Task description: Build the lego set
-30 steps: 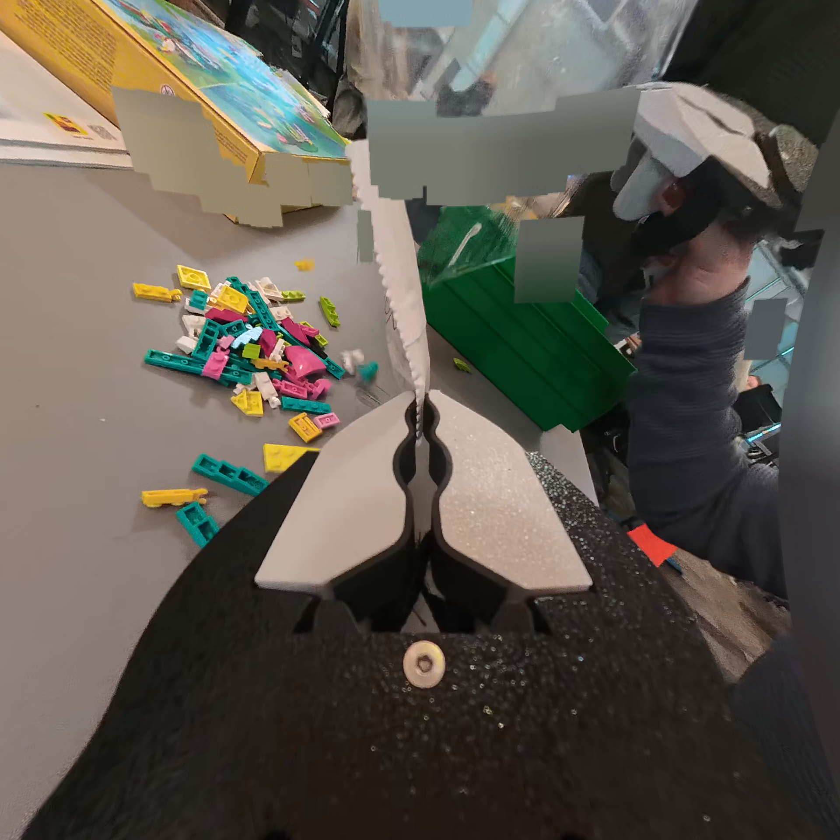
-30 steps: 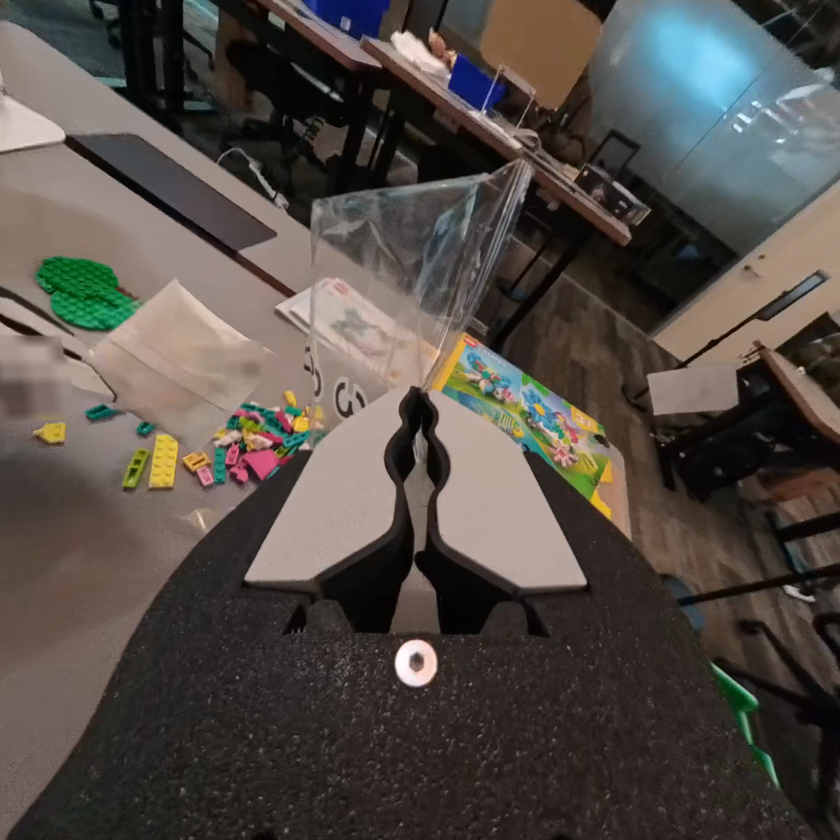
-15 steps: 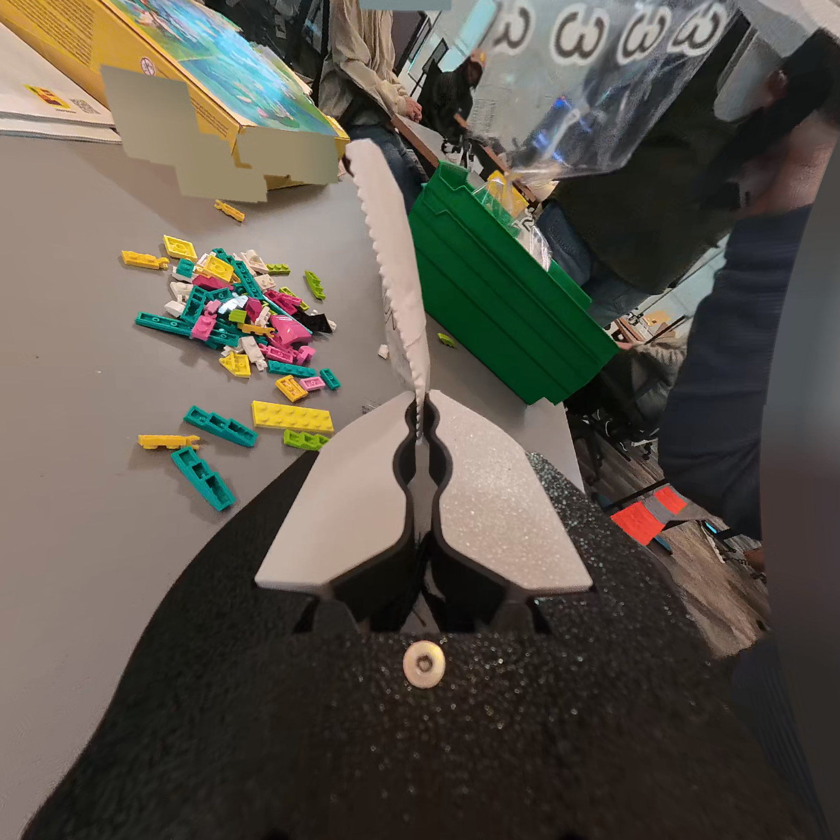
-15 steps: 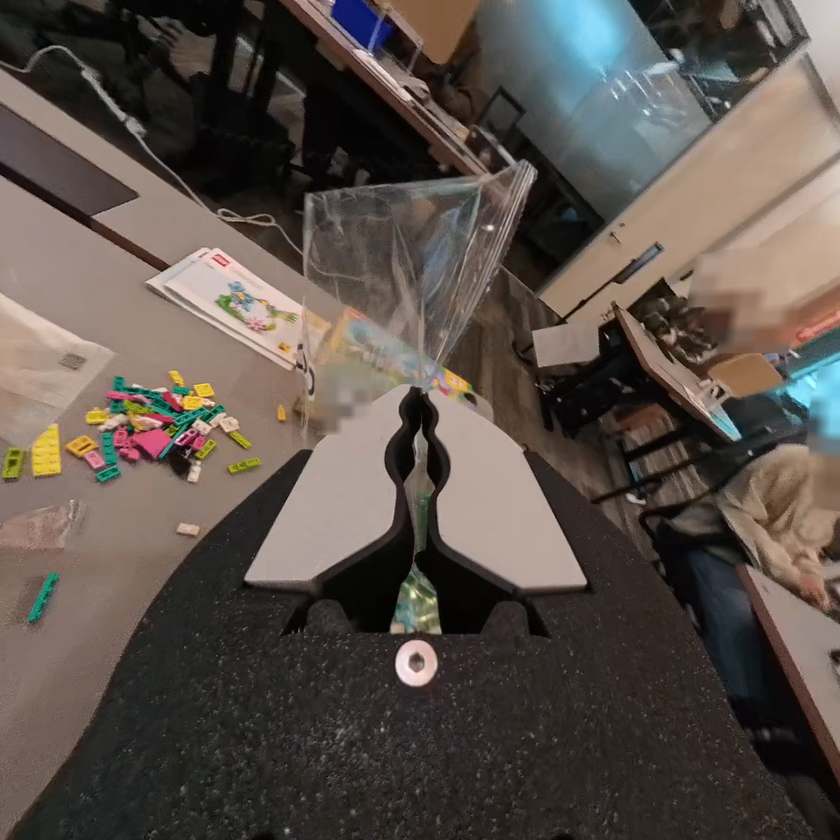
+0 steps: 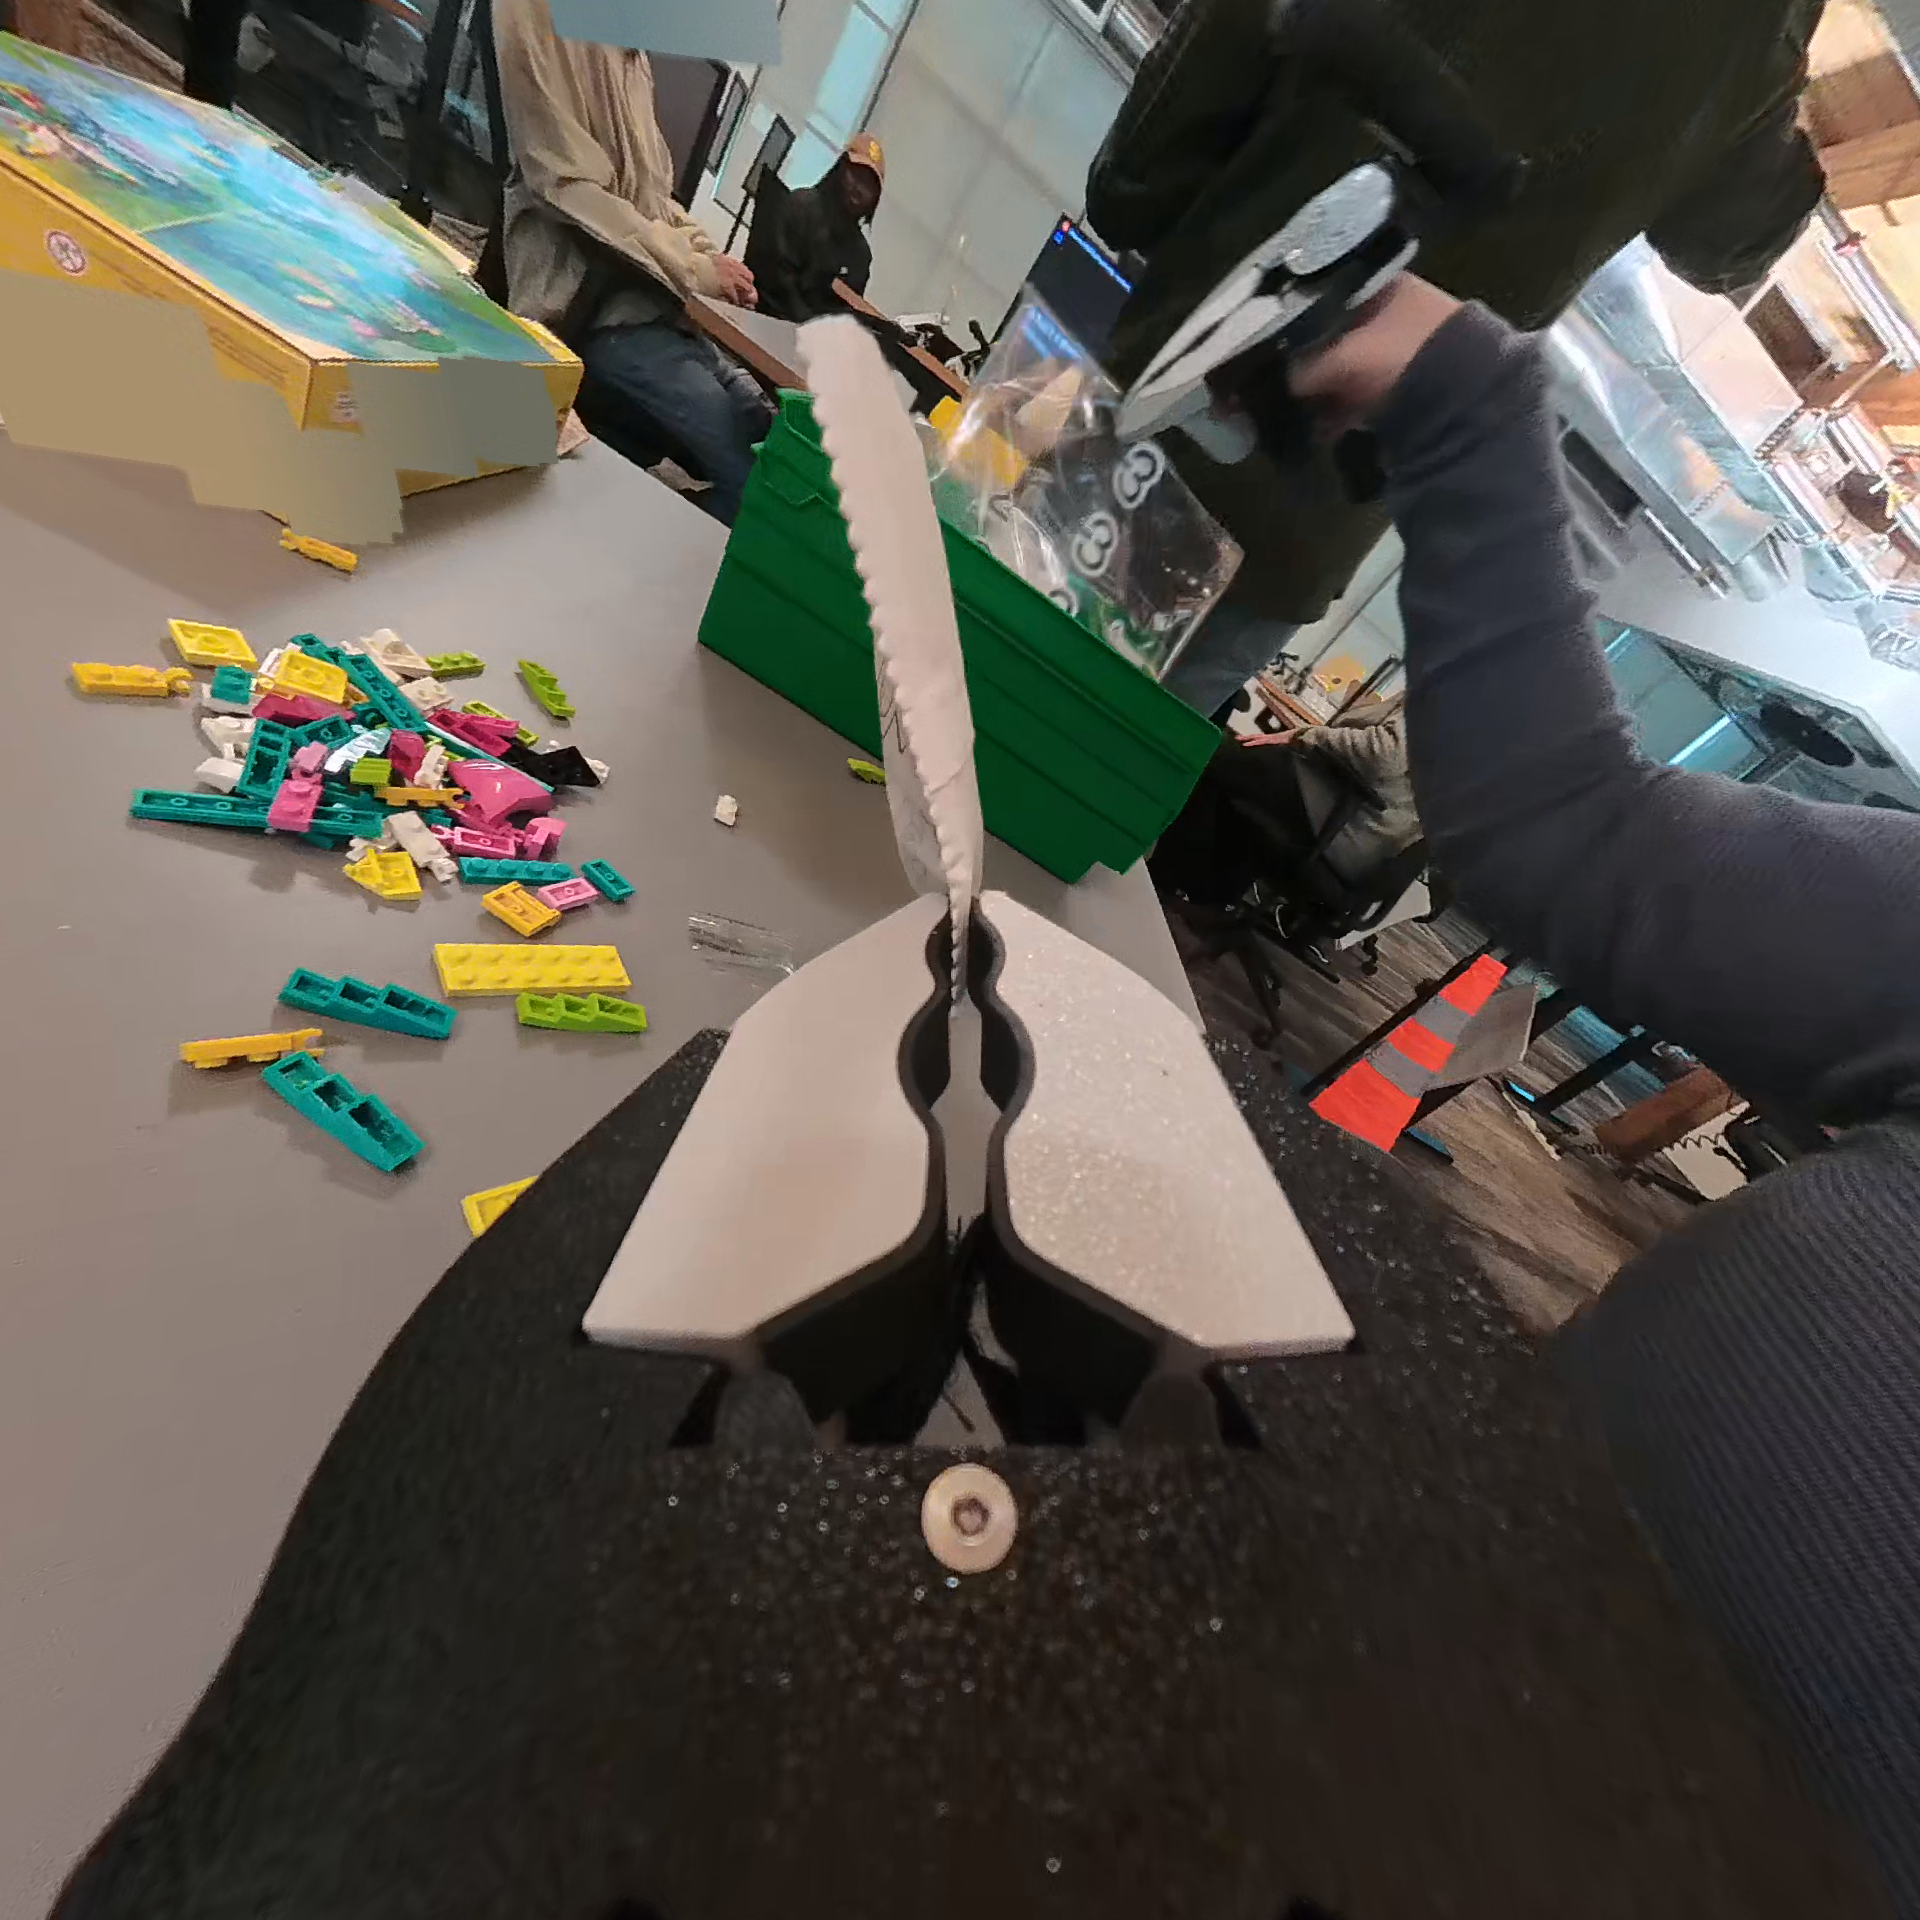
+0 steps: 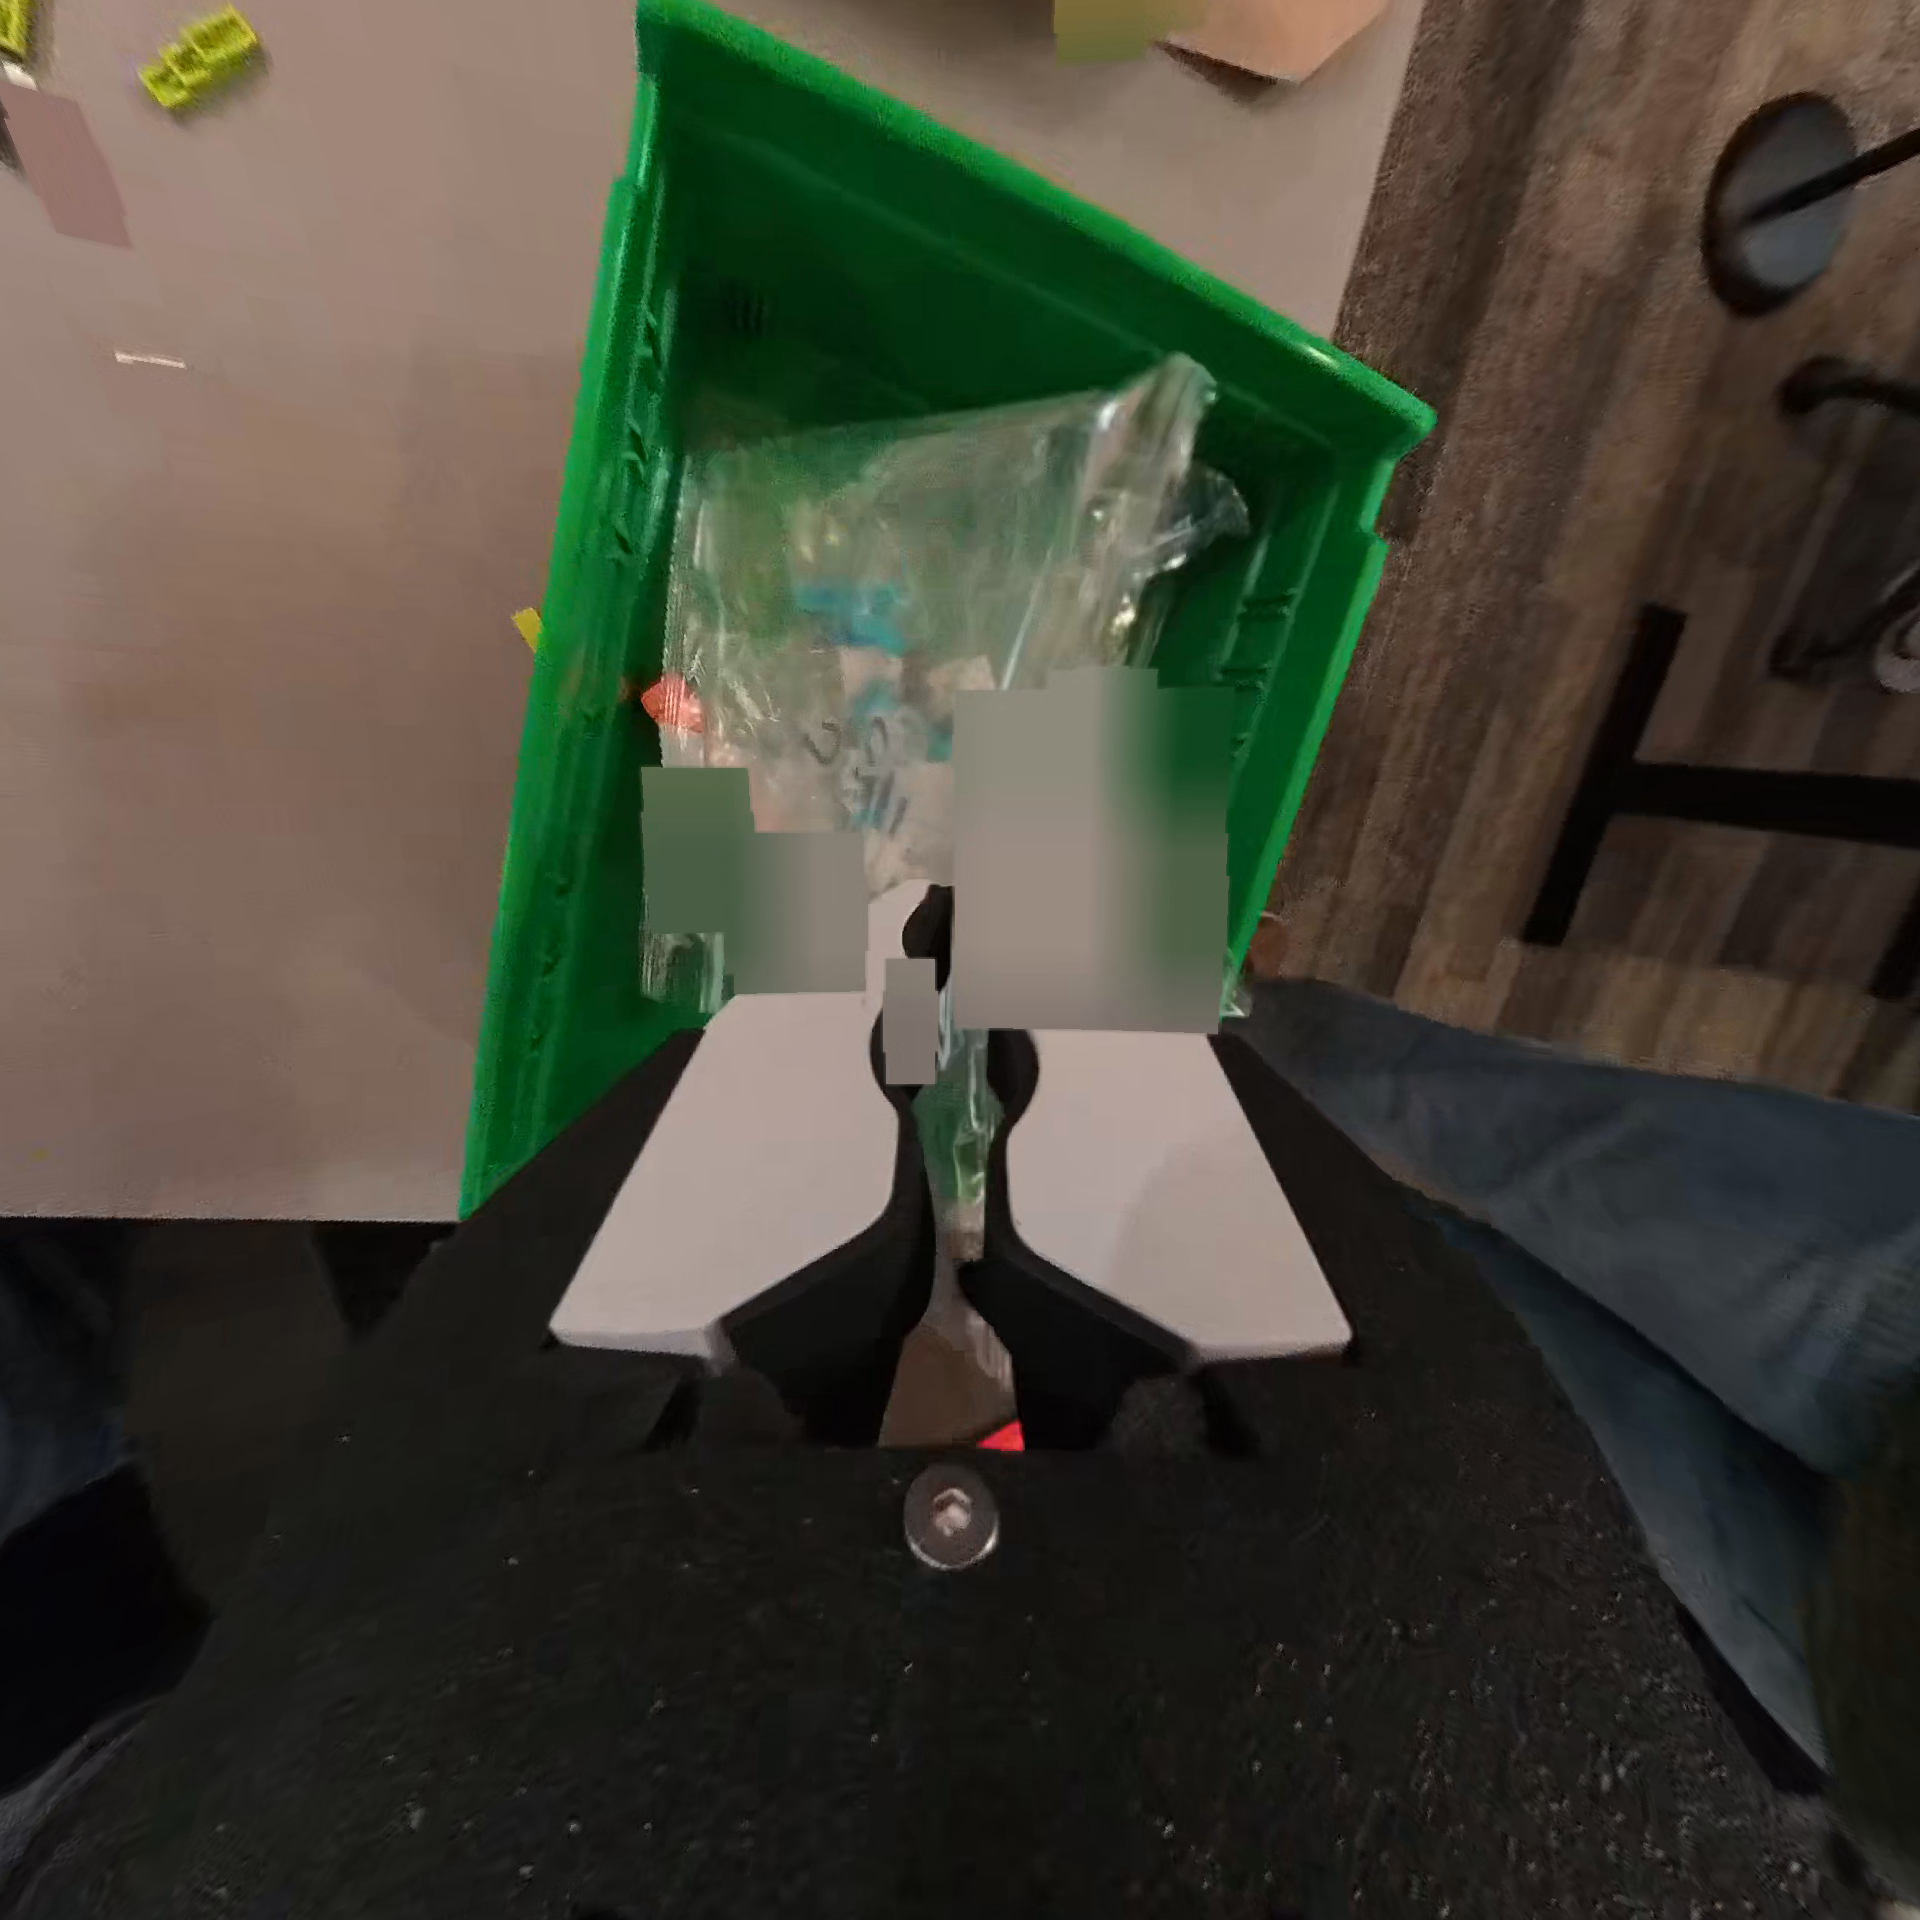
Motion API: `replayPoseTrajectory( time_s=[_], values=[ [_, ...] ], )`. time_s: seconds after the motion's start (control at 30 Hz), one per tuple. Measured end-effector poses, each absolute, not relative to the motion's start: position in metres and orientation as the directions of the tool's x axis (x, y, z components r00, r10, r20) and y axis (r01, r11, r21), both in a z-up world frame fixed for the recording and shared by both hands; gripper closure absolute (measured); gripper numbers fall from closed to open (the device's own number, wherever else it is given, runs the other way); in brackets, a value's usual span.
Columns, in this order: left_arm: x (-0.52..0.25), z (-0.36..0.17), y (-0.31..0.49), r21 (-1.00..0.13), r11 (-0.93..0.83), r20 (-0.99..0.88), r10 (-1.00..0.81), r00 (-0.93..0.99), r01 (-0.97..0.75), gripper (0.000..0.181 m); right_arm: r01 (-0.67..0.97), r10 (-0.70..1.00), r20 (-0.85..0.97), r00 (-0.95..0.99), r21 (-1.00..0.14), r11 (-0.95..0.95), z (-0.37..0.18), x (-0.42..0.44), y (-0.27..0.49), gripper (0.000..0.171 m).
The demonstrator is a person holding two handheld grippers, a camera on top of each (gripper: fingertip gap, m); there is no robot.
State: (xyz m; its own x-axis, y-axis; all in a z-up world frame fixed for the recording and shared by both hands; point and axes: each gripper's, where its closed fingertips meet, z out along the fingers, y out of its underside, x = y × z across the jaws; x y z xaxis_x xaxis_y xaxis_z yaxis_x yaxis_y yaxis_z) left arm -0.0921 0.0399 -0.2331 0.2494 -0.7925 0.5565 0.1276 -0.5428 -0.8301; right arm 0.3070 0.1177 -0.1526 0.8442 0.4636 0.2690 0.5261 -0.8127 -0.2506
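My left gripper point(image 5: 961, 914) is shut on a white paper strip point(image 5: 894, 582) with a serrated edge that stands up from its tips. A pile of loose lego pieces point(image 5: 364, 769) in teal, pink, yellow and white lies on the grey table point(image 5: 156, 1299) to its left. My right gripper point(image 5: 1174, 405) is shut on a clear plastic bag point(image 5: 1122, 520) and holds it over the green bin point(image 5: 997, 727). In the right wrist view the gripper point(image 6: 935, 925) points down into the bin point(image 6: 582, 727); crumpled clear bags point(image 6: 935, 540) lie inside, and blur patches partly hide the fingertips.
The yellow lego box point(image 5: 239, 270) lies at the table's far left. A long yellow plate point(image 5: 530, 966) and a scrap of clear plastic point(image 5: 738, 935) lie near my left gripper. The bin sits at the table's right edge. People sit behind; an orange cone point(image 5: 1413, 1049) is on the floor. About 40 cm separates my left fingertips from my right. To the long yellow plate point(image 5: 530, 966): left tips about 15 cm, right tips about 40 cm.
My right gripper has swung with the clear bag from high above the table to over the green bin and now points down. The left gripper still holds the white strip.
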Motion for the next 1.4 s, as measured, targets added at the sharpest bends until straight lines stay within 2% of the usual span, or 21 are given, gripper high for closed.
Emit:
replayPoseTrajectory(
  time_s=[0.1, 0.13, 0.2, 0.27, 0.37, 0.43, 0.53, 0.67, 0.77, 0.83, 0.9, 0.93, 1.07, 1.1, 1.17, 1.33, 1.4],
  values=[
    [-0.096, -0.234, 0.035, -0.839, -0.533, 0.542, -0.799, 0.26, 0.108, 0.181, 0.526, 0.44, 0.341, 0.831, -0.221, -0.822, -0.158, 0.307, 0.12, 0.131],
    [-0.097, -0.235, 0.033, -0.843, -0.529, 0.535, -0.802, 0.267, 0.101, 0.181, 0.545, 0.437, 0.383, 0.814, -0.242, -0.803, -0.151, 0.299, 0.12, 0.125],
    [-0.102, -0.235, 0.032, -0.851, -0.518, 0.52, -0.805, 0.286, 0.089, 0.181, 0.614, 0.449, 0.464, 0.764, -0.306, -0.728, -0.133, 0.273, 0.119, 0.125],
    [-0.105, -0.234, 0.031, -0.864, -0.499, 0.495, -0.815, 0.301, 0.069, 0.181, 0.725, 0.534, 0.498, 0.683, -0.38, -0.574, -0.12, 0.219, 0.115, 0.125],
    [-0.109, -0.236, 0.03, -0.914, -0.404, 0.363, -0.854, 0.371, -0.036, 0.181, 0.871, 0.78, 0.501, 0.375, -0.478, -0.112, -0.12, 0.092, 0.091, 0.125],
    [-0.115, -0.241, 0.032, -0.941, -0.286, 0.18, -0.874, 0.451, -0.181, 0.181, 0.846, 0.833, 0.538, 0.129, -0.498, 0.19, -0.126, 0.015, 0.064, 0.127],
    [-0.126, -0.242, 0.033, -0.91, -0.116, -0.113, -0.855, 0.506, -0.398, 0.181, 0.77, 0.823, 0.555, -0.117, -0.472, 0.428, -0.143, -0.058, 0.033, 0.142],
    [-0.141, -0.238, 0.03, -0.787, 0.017, -0.391, -0.787, 0.477, -0.617, 0.181, 0.738, 0.828, 0.498, -0.258, -0.452, 0.502, -0.165, -0.102, 0.025, 0.141],
    [-0.149, -0.237, 0.026, -0.71, 0.051, -0.483, -0.761, 0.432, -0.703, 0.181, 0.729, 0.84, 0.436, -0.322, -0.452, 0.514, -0.174, -0.117, 0.02, 0.147],
    [-0.151, -0.237, 0.024, -0.669, 0.073, -0.524, -0.752, 0.4, -0.739, 0.181, 0.753, 0.828, 0.445, -0.341, -0.397, 0.524, -0.181, -0.12, 0.026, 0.15],
    [-0.154, -0.238, 0.025, -0.631, 0.081, -0.557, -0.74, 0.378, -0.771, 0.181, 0.761, 0.825, 0.429, -0.367, -0.371, 0.532, -0.187, -0.121, 0.026, 0.166],
    [-0.155, -0.239, 0.026, -0.62, 0.084, -0.568, -0.735, 0.371, -0.78, 0.181, 0.767, 0.833, 0.41, -0.37, -0.371, 0.523, -0.189, -0.121, 0.025, 0.167],
    [-0.157, -0.242, 0.027, -0.585, 0.097, -0.588, -0.734, 0.34, -0.805, 0.181, 0.786, 0.859, 0.375, -0.348, -0.382, 0.485, -0.194, -0.118, 0.026, 0.153],
    [-0.156, -0.242, 0.027, -0.571, 0.103, -0.6, -0.73, 0.328, -0.815, 0.181, 0.788, 0.862, 0.366, -0.35, -0.383, 0.482, -0.195, -0.117, 0.026, 0.153],
    [-0.156, -0.244, 0.029, -0.549, 0.105, -0.615, -0.723, 0.316, -0.829, 0.181, 0.793, 0.866, 0.345, -0.363, -0.374, 0.481, -0.198, -0.114, 0.023, 0.168],
    [-0.156, -0.245, 0.031, -0.559, 0.094, -0.6, -0.731, 0.324, -0.824, 0.181, 0.802, 0.875, 0.327, -0.357, -0.373, 0.467, -0.202, -0.111, 0.02, 0.165],
    [-0.156, -0.246, 0.031, -0.553, 0.09, -0.6, -0.734, 0.32, -0.829, 0.181, 0.804, 0.883, 0.297, -0.364, -0.379, 0.459, -0.204, -0.11, 0.016, 0.169]
  ],
)
